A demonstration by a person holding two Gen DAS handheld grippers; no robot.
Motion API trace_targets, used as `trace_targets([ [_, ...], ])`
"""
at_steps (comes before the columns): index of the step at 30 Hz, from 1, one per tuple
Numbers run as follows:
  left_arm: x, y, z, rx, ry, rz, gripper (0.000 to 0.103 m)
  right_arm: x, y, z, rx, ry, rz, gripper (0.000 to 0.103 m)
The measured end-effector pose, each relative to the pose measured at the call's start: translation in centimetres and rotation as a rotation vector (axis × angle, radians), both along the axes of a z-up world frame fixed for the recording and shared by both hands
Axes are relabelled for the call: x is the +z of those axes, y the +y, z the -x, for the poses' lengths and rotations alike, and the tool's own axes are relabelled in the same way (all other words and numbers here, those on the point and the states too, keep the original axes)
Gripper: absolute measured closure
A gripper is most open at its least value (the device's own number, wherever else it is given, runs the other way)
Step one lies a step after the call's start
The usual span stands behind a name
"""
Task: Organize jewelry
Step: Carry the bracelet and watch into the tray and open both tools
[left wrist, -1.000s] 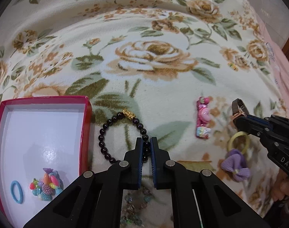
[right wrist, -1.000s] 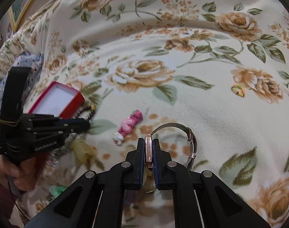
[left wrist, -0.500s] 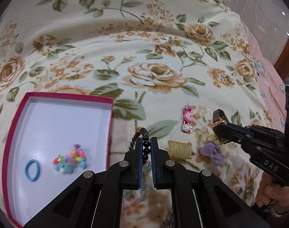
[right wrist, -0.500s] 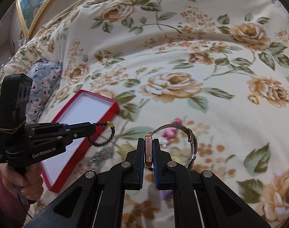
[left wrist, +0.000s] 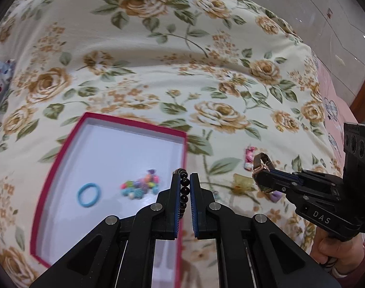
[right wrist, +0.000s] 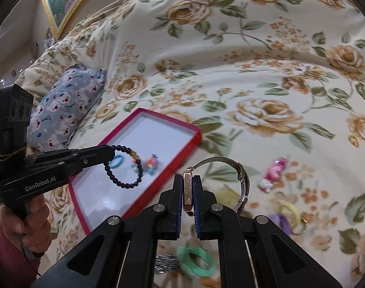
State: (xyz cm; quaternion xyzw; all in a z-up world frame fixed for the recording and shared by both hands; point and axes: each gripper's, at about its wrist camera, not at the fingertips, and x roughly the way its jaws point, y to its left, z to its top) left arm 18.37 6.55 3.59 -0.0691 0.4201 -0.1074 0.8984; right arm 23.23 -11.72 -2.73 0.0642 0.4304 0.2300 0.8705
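Item 1: black bead bracelet (right wrist: 124, 166), clamped between the fingers of the left gripper (left wrist: 185, 180); the loop is seen hanging free below the tips, above the red tray (right wrist: 158, 116).

Item 2: rose-gold watch (right wrist: 188, 189), pinched by its case in the right gripper (right wrist: 188, 180), its mesh band arching to the right of the tips.

Item 3: tray contents, ahead and left of the left gripper: 1 blue ring (left wrist: 88, 194) and 1 multicoloured charm cluster (left wrist: 141, 186).

Step judged in hand: carriage of both pieces to the tray. Next move judged: the bracelet is to be lowered over bare tray floor and released, then the watch.

Unsorted: pink clip (right wrist: 273, 171), green bands (right wrist: 197, 260), purple bow (right wrist: 281, 219).
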Motion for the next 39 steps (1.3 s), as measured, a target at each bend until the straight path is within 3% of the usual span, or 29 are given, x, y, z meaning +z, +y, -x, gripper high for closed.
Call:
trace_targets([
  [19, -0.5, 6.0, 1.8, 0.126, 0.030, 0.024, 0.096, -0.9, 8.9, -1.1, 0.156, 0.027, -0.027, 0.096],
  [27, -2.4, 8.1, 0.5, 0.148, 0.070, 0.060, 0.096, -2.9, 12.0, -2.1, 0.205, 0.070, 0.005, 0.096],
  [39, -5.9, 11.1, -1.3, 0.237, 0.121, 0.056, 0.096, -6.5, 14.3, -3.0, 0.239, 0.149, 0.072, 0.095],
])
